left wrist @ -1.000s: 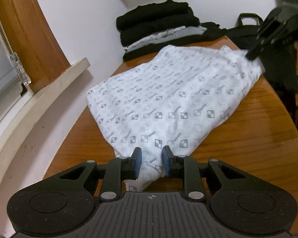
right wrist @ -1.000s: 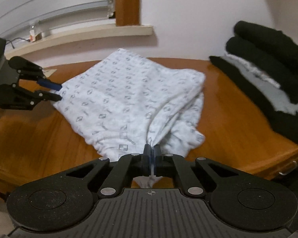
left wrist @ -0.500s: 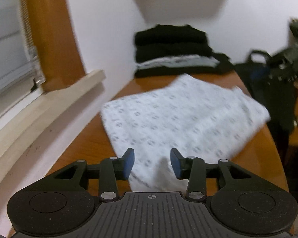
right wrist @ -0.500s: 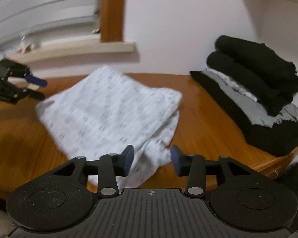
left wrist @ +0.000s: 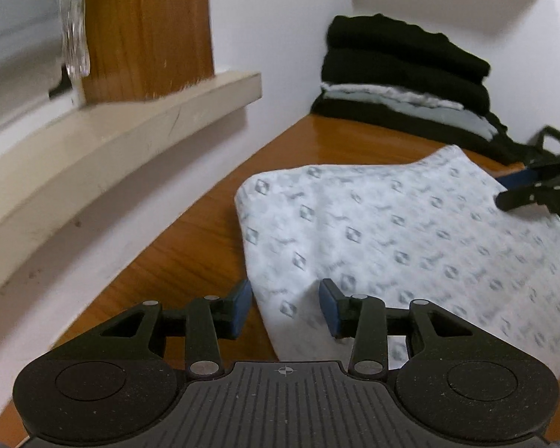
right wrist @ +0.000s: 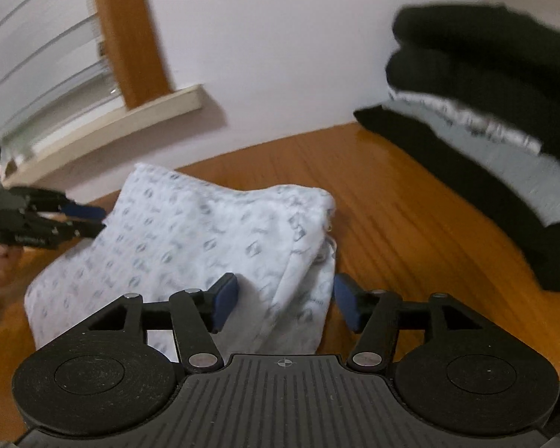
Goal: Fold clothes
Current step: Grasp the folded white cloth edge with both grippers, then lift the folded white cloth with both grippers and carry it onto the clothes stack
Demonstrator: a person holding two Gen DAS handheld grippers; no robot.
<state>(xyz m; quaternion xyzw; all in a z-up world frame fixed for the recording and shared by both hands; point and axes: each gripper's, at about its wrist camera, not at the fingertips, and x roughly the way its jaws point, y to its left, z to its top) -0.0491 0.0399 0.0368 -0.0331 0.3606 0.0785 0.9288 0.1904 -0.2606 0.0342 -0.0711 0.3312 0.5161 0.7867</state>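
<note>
So we've got the white patterned garment [left wrist: 410, 246] lying folded on the wooden table [left wrist: 190, 257], with the stack of folded clothes [left wrist: 403, 86], black and grey, at the far end against the wall. Our left gripper [left wrist: 285, 308] has its jaws spread wide, holding nothing, with the near corner of the cloth sitting between the blue pads [left wrist: 239, 308]. Our right gripper [right wrist: 285, 300] is spread apart too, empty, over the garment's right edge. The print looks like little squares and marks, but it's way too blurry for us to read any brand or writing. The window sill [left wrist: 130, 127] runs along the left.
</note>
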